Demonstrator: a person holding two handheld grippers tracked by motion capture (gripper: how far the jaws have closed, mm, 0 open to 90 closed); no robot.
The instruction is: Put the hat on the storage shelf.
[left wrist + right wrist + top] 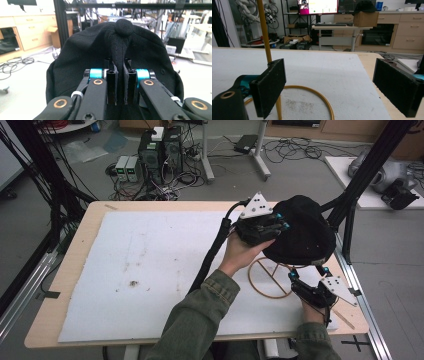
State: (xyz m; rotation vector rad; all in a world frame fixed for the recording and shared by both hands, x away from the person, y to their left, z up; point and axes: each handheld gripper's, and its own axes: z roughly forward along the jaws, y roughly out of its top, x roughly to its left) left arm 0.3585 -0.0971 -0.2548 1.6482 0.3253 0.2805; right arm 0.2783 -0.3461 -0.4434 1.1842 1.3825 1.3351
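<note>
Black cap (82, 57) — domed, button-topped — pinched by left gripper (121, 85); right gripper (337, 85) gapes.

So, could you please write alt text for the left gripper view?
The left gripper, jaws shut, pinches a fold of a black cap just below its top button. The cap's crown hides most of what lies ahead; behind it are wooden drawers and a black frame post.

your left gripper (280, 222) sits raised at arm's length, its jaws pinched tight together, forearm (200, 315) stretched forward in a green sleeve. your right gripper (310, 276) rests low near the table's edge, jaws spread wide apart.
</note>
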